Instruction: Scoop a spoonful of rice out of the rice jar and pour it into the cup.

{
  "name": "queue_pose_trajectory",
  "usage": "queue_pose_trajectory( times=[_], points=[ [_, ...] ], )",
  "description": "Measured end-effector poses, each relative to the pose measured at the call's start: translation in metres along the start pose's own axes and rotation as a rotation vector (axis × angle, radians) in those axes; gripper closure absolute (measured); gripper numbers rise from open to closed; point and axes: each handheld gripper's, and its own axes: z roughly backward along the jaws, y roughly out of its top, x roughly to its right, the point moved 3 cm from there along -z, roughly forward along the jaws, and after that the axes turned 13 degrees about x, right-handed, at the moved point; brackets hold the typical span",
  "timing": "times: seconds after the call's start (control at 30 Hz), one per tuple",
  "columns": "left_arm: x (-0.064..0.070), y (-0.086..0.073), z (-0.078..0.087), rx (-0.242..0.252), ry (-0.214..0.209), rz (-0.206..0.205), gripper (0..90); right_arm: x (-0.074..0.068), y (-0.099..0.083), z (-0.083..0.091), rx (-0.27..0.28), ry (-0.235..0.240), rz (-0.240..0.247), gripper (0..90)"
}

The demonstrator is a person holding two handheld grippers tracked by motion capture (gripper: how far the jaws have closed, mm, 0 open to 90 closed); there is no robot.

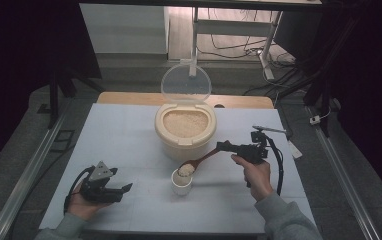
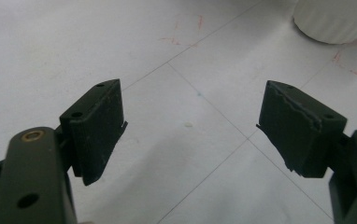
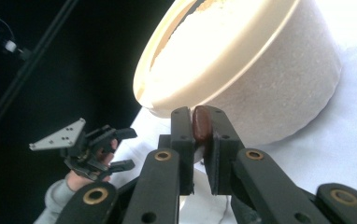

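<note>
A cream rice container [image 1: 185, 127] stands at the table's middle, its clear lid [image 1: 185, 85] raised and rice showing inside. In front of it is a small white cup [image 1: 182, 182]. My right gripper [image 1: 224, 146] is shut on the handle of a brown wooden spoon [image 1: 204, 158], whose rice-laden bowl hangs just over the cup's mouth. The right gripper view shows the jaws [image 3: 200, 135] clamped on the spoon handle [image 3: 201, 122] with the container [image 3: 260, 79] behind. My left gripper [image 1: 124, 190] rests open near the front left, holding nothing [image 2: 190, 126]; the cup [image 2: 335, 21] lies ahead of it.
The white table top [image 1: 129, 140] has thin grid lines and faint red marks. A wooden strip [image 1: 129, 98] runs along its far edge. Dark stands and cables sit on the floor beyond and to both sides.
</note>
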Motion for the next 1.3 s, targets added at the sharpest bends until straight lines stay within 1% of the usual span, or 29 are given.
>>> queue_pose_trajectory(
  times=[0.13,0.23,0.33,0.5,0.57,0.63,0.7,0.83,1.0,1.03,1.1,1.17,1.3],
  points=[
    [0.0,0.0,0.0,0.0,0.0,0.0,21.8,-0.007,0.001,-0.001,-0.002,-0.008,0.051,82.6],
    [0.0,0.0,0.0,-0.001,-0.002,-0.002,21.8,-0.011,0.001,-0.002,-0.005,-0.007,0.076,82.6],
    [0.0,0.0,0.0,0.0,-0.001,-0.001,21.8,-0.014,0.002,-0.002,-0.005,-0.02,0.115,82.6],
    [0.0,0.0,0.0,-0.002,0.0,0.0,21.8,-0.02,0.001,-0.002,-0.004,-0.018,0.144,82.6],
    [0.0,0.0,0.0,-0.002,0.0,0.0,21.8,-0.022,0.001,-0.001,-0.001,-0.012,0.166,82.6],
    [0.0,0.0,0.0,-0.003,0.0,-0.002,21.8,-0.027,0.0,-0.001,0.003,-0.01,0.207,82.6],
    [0.0,0.0,0.0,-0.003,0.0,-0.001,21.8,-0.033,-0.001,-0.001,0.009,0.008,0.251,82.5],
    [0.0,0.0,0.0,-0.002,0.001,0.0,21.8,-0.044,-0.003,0.001,0.015,0.023,0.359,82.5],
    [0.0,0.0,-0.001,-0.004,0.0,-0.002,21.8,-0.058,-0.006,0.002,-0.001,0.046,0.491,82.6],
    [0.0,0.0,-0.001,-0.004,0.0,-0.001,21.8,-0.059,-0.006,0.002,0.0,0.047,0.501,82.6],
    [0.0,0.0,0.0,-0.003,0.0,-0.001,21.8,-0.06,-0.005,0.003,0.008,0.059,0.493,82.6],
    [0.0,0.0,0.0,-0.003,0.001,0.0,21.8,-0.059,-0.004,0.005,0.017,0.057,0.493,82.6],
    [0.0,-0.001,-0.001,-0.005,0.0,0.0,21.8,-0.056,0.0,0.01,0.036,0.072,0.458,82.6]
  ],
)
